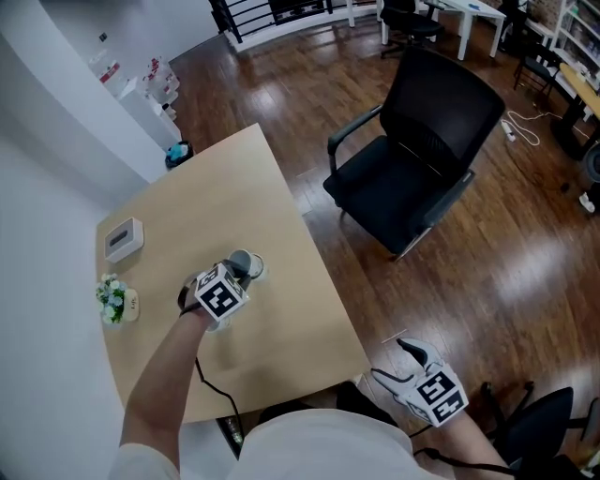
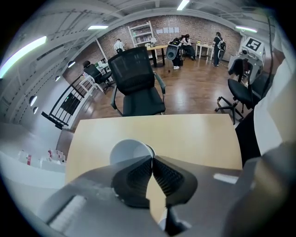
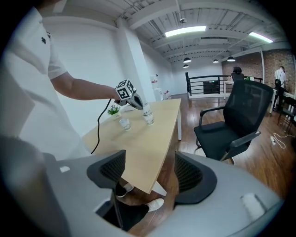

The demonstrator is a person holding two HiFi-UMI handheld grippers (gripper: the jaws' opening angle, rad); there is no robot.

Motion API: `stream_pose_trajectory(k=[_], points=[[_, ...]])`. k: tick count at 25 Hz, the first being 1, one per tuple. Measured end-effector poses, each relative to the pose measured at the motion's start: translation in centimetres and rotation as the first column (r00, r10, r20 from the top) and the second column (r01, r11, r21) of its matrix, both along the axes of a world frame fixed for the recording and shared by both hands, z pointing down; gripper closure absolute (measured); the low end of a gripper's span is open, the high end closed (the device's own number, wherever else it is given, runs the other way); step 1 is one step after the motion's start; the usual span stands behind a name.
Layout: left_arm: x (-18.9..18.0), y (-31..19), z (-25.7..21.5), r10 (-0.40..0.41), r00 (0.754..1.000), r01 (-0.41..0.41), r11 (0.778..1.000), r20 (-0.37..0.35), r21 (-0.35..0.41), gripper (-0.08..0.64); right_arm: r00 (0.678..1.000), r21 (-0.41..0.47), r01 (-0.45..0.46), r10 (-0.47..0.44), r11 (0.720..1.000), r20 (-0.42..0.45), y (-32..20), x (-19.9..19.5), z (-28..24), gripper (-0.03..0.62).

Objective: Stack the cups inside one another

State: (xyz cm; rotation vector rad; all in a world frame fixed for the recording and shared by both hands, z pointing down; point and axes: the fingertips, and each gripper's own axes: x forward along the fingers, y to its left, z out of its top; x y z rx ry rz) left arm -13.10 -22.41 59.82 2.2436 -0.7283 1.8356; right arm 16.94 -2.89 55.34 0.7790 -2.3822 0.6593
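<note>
The left tongs (image 2: 151, 159) are closed, pad against pad. The thin rim of a white cup (image 2: 131, 152) appears to be pinched at their tips, so the cup is judged to be held by its wall, with the mouth up, low over the counter (image 2: 199, 134). It cannot be told whether its base rests on the wood or hangs just above it. A hold at the rim leaves the bottom of the cup free, which is suitable when one cup must be lowered into another.

In the right gripper view a second cup (image 3: 124, 122) is seen standing alone on the counter, near the held one and to its left in the frame. It is probably the partner for the stack.

The right tongs (image 3: 150, 173) are wide open, and nothing is held between them; only the counter edge and the floor (image 1: 525, 272) are seen beyond. In the head view they are found at the lower right, off the counter. They are judged to have no part in this step.

The counter is made of pale, smooth wood. At its left edge in the head view a small plant (image 1: 112, 298) and a white box (image 1: 123, 238) are placed close to the white wall, well apart from the cups. A black cable (image 1: 211, 384) is seen running down from the left tongs toward the bottom of the frame.

The room has a dark wooden floor. A black office chair (image 1: 427, 150) is seen to the right of the counter, and a dark railing (image 1: 262, 14) at the top of the frame.
</note>
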Motion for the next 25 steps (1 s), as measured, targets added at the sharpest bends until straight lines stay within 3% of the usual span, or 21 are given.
stream_pose_trajectory(k=[3, 5, 7, 14, 20, 25], points=[[0.1, -0.5, 0.9, 0.001, 1.000, -0.001, 1.000, 0.012, -0.008, 0.536, 1.000, -0.009, -0.010, 0.010, 1.000, -0.001, -0.1, 0.6, 0.4, 0.264], [0.2, -0.6, 1.3, -0.005, 1.000, 0.005, 1.000, 0.002, -0.021, 0.464, 1.000, -0.015, -0.011, 0.011, 1.000, 0.000, -0.1, 0.6, 0.7, 0.264], [0.4, -0.4, 1.1, -0.007, 1.000, 0.007, 1.000, -0.008, -0.024, 0.456, 1.000, -0.019, -0.007, 0.007, 1.000, 0.002, -0.2, 0.5, 0.8, 0.264], [1.2, 0.9, -3.8, -0.021, 0.992, 0.029, 0.997, -0.122, 0.072, 0.454, 1.000, 0.014, 0.024, -0.024, 1.000, 0.001, -1.1, -1.9, 0.1, 0.264], [-0.2, 6.0, -11.6, -0.012, 0.947, 0.086, 0.972, -0.321, 0.217, 0.454, 0.999, 0.099, 0.052, -0.050, 0.994, -0.018, -0.6, -6.2, -2.9, 0.264], [-6.2, 14.6, -16.9, -0.004, 0.901, 0.159, 0.933, -0.433, 0.323, 0.454, 0.998, 0.153, 0.059, -0.053, 0.986, -0.039, 0.9, -11.7, -5.0, 0.264]])
